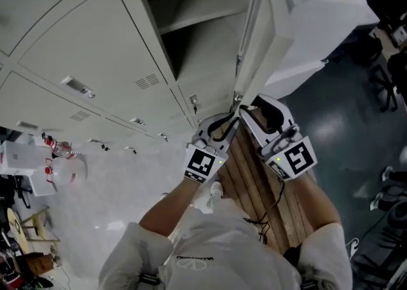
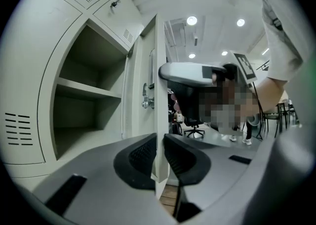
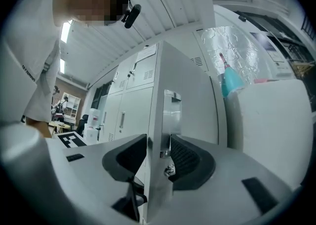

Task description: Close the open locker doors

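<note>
pale grey lockers (image 1: 95, 66) line the wall, most of them shut; one compartment stands open with a bare shelf (image 1: 197, 16) inside; its locker door (image 1: 268, 34) swings out toward the person, edge-on in the head view; the left gripper (image 2: 159, 156) pinches that door's free edge, its pads (image 2: 142, 157) pressed on either face; the right gripper (image 3: 159, 157) sits just beside it with jaws spread wide, straddling the same edge near the latch (image 3: 169, 169) without clamping it
</note>
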Demonstrator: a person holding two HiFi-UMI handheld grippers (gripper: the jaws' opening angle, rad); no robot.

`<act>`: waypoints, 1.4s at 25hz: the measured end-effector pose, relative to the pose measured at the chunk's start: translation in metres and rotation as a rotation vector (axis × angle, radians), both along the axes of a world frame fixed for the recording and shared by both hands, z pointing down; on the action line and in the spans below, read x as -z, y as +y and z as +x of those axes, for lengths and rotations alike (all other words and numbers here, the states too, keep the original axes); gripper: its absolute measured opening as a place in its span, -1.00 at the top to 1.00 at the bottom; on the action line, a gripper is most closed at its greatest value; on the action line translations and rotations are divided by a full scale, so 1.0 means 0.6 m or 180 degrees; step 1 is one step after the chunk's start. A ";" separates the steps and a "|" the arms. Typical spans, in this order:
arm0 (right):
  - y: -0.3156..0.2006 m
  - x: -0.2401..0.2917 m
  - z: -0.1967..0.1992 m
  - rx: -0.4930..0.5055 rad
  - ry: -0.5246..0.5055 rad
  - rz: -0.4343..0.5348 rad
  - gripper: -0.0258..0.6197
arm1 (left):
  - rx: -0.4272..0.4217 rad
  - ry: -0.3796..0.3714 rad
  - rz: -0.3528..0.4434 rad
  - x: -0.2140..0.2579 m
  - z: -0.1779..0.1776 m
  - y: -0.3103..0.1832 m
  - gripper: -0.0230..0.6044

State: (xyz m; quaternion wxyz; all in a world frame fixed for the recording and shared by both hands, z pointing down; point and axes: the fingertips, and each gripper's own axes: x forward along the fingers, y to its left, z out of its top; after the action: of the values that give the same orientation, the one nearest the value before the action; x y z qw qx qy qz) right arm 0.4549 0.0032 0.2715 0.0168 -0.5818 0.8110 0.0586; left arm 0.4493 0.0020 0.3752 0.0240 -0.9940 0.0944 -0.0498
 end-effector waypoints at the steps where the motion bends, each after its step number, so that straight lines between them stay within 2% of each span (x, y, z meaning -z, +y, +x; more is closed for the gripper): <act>1: -0.006 0.001 -0.004 0.0015 0.0002 0.0002 0.42 | 0.0000 0.0001 0.0008 0.000 -0.004 -0.003 0.76; 10: -0.054 0.003 -0.048 0.0158 -0.0030 -0.0017 0.48 | 0.0112 0.0053 -0.0024 0.002 -0.051 -0.051 0.74; 16: -0.097 0.001 -0.075 0.0120 -0.0052 -0.0107 0.52 | 0.0467 0.0122 0.0074 0.016 -0.108 -0.098 0.77; 21: -0.132 0.002 -0.093 0.0108 -0.0062 -0.0238 0.54 | 0.0806 0.0227 -0.0012 0.018 -0.158 -0.135 0.78; 26: -0.159 0.002 -0.106 0.0075 -0.0048 -0.0360 0.55 | 0.0951 0.0307 -0.0020 0.031 -0.185 -0.152 0.82; 35: -0.220 0.004 -0.125 0.0006 -0.0015 -0.0339 0.56 | 0.1158 0.0468 -0.0025 0.064 -0.213 -0.185 0.88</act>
State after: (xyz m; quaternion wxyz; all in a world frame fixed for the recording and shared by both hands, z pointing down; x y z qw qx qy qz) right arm 0.3796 -0.1288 0.2691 -0.0122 -0.5813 0.8135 0.0140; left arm 0.3212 -0.1090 0.3367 0.0038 -0.9616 0.2738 0.0192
